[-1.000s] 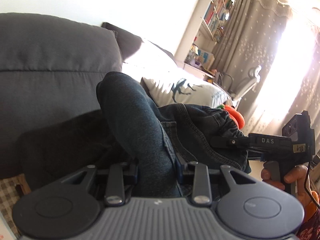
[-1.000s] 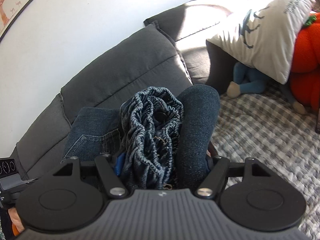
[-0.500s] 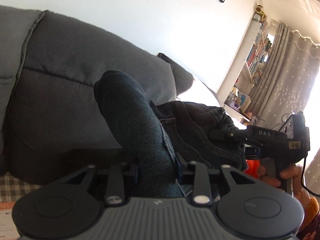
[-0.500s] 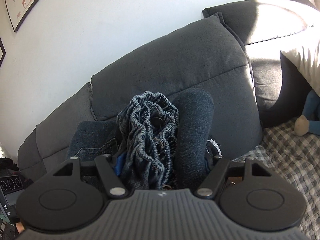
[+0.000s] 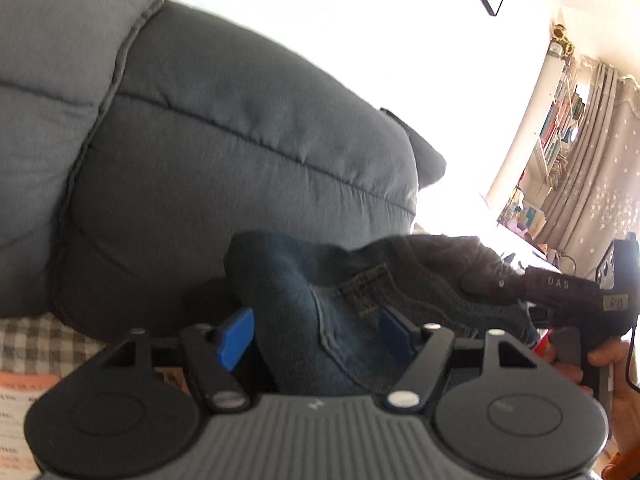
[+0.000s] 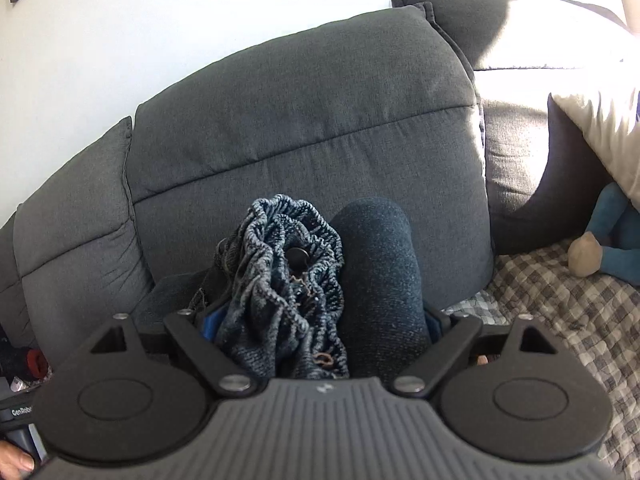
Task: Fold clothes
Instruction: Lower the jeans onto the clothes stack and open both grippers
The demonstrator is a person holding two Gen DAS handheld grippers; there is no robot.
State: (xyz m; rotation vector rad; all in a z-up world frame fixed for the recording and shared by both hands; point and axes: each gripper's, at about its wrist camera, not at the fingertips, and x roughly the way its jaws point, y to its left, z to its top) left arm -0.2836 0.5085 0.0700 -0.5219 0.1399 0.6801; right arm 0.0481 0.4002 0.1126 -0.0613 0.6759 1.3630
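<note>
- Left wrist view: the left gripper point(image 5: 316, 330) stands released; its blue pads point(image 5: 235, 337) are spread, one clear of the denim.
- Jeans point(image 5: 320, 320), dark blue denim, bunch between the fingers in front of the grey sofa back cushion point(image 5: 240, 152).
- Right gripper point(image 6: 316, 320) clenches the gathered elastic waistband point(image 6: 288, 272) and a folded leg.
- Checked blanket point(image 6: 560, 300) covers the seat below the cushion.

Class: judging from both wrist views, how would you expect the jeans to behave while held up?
The jeans probably flop: the waistband bunches into folds. They likely sag between the left tool and right tool. Thick denim suggests some weight.
</note>
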